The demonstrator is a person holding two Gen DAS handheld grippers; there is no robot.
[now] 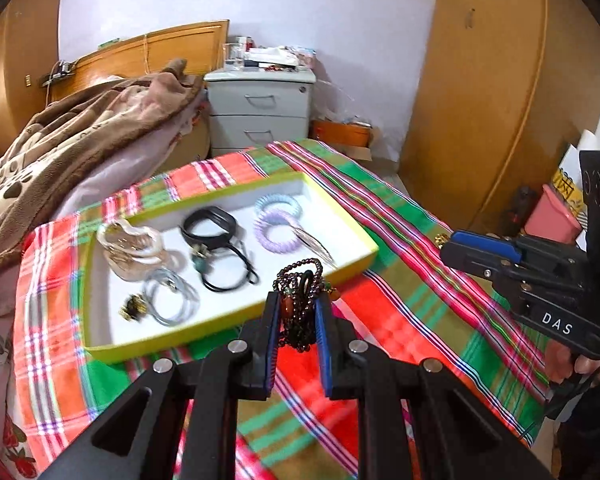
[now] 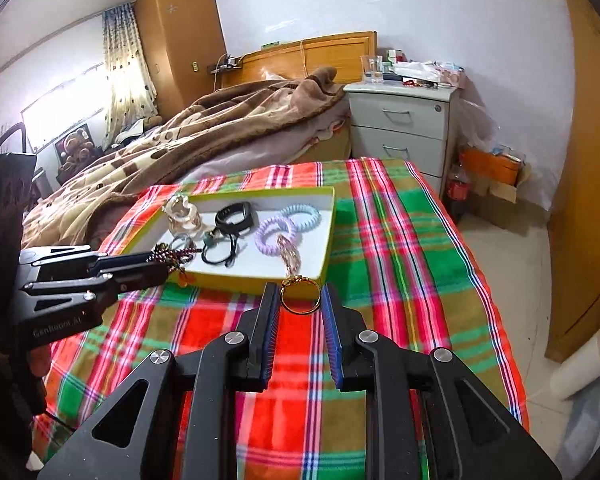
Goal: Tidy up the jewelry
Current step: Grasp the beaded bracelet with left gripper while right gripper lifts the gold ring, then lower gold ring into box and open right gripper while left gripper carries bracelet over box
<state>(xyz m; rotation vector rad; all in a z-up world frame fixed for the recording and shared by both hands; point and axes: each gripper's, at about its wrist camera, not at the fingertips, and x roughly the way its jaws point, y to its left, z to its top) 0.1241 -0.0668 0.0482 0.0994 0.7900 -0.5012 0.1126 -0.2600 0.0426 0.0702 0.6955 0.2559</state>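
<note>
A shallow yellow-rimmed white tray (image 1: pixel 342 268) (image 2: pixel 327 240) lies on the plaid cloth. It holds a purple coil band (image 1: pixel 274 230) (image 2: pixel 274 232), a blue coil band (image 1: pixel 278 202), a black band (image 1: pixel 208 224) (image 2: pixel 236 214), a black cord (image 1: pixel 228 268), clear bangles (image 1: pixel 130 244) and silver rings (image 1: pixel 172 296). My left gripper (image 1: pixel 298 312) (image 2: pixel 162 266) is shut on a dark bead bracelet (image 1: pixel 300 300), just before the tray's near rim. My right gripper (image 2: pixel 300 300) (image 1: pixel 446 242) is shut on a gold ring (image 2: pixel 300 298), near the tray's near right corner.
The plaid cloth (image 1: pixel 400 320) (image 2: pixel 380 260) covers the table. A bed with a brown blanket (image 1: pixel 80 132) lies left. A grey drawer cabinet (image 1: pixel 260 112) (image 2: pixel 400 128) stands behind. A wooden wardrobe (image 1: pixel 480 80) is at right. A paper roll (image 2: pixel 584 364) lies on the floor.
</note>
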